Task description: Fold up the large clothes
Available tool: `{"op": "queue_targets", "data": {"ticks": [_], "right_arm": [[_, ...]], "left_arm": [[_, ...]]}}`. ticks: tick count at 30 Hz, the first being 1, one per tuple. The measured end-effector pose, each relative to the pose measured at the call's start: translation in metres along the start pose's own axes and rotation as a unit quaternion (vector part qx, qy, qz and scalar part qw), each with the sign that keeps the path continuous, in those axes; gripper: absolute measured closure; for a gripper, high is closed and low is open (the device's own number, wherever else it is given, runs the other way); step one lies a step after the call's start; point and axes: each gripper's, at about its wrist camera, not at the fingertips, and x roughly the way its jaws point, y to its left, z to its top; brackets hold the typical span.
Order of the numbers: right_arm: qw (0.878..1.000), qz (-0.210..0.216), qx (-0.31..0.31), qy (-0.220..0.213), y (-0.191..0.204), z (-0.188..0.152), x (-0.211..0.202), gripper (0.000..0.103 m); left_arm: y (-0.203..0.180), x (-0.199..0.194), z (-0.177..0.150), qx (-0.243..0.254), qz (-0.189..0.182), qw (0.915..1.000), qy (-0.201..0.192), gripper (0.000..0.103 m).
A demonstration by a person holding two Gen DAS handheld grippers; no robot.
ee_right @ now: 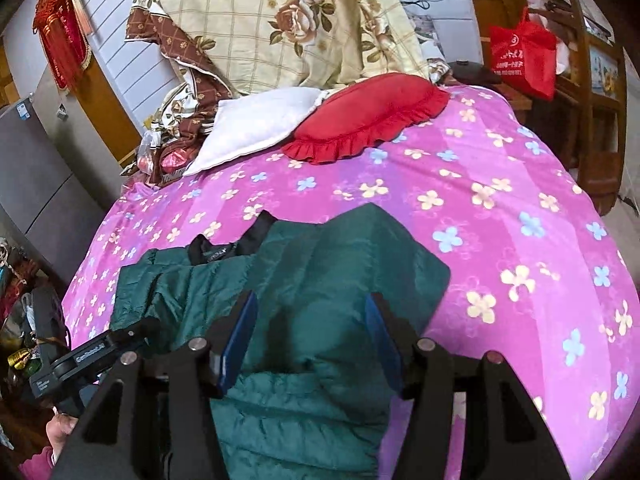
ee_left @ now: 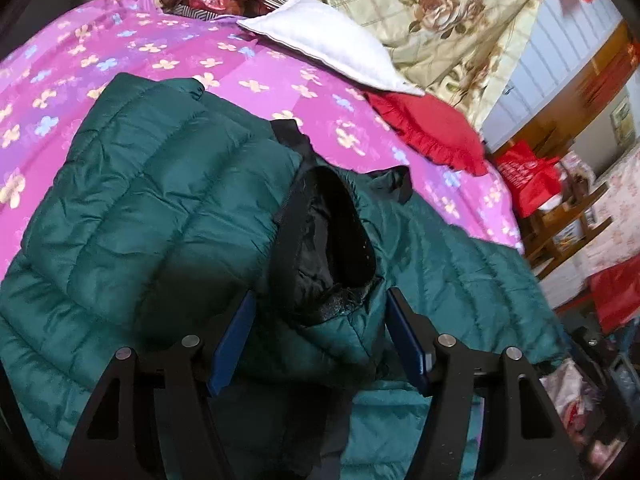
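Where tongs (ee_right: 308, 336) block, jacket (ee_right: 320, 272) hem hidden

Jacket (ee_right: 304, 280) lies on bedspread (ee_right: 500, 184), before pillows (ee_right: 360, 116).

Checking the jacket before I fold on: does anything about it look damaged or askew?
Yes. The jacket has a ragged, frayed edge on its black lining, near the left gripper. That could be a tear, though blur makes it uncertain. It also lies bunched and uneven on the bedspread.
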Motion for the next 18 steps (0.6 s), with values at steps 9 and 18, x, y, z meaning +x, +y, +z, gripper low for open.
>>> {"op": "queue_targets", "data": {"ticks": [9, 18], "right_arm": [[1.000, -0.005, 0.015, 0.011, -0.013, -0.007, 0.011, 0.044], [0.999, 0.005, 0.000, 0.038, 0.010, -0.011, 0.045, 0.042]], "left_arm": [[-0.011, -0.015, 0.003, 0.078, 0.045, 0.9949, -0.046, 0.103], [0.017, -0.048, 0.024, 0.098, 0.088, 0.9867, -0.096, 0.103]]}}
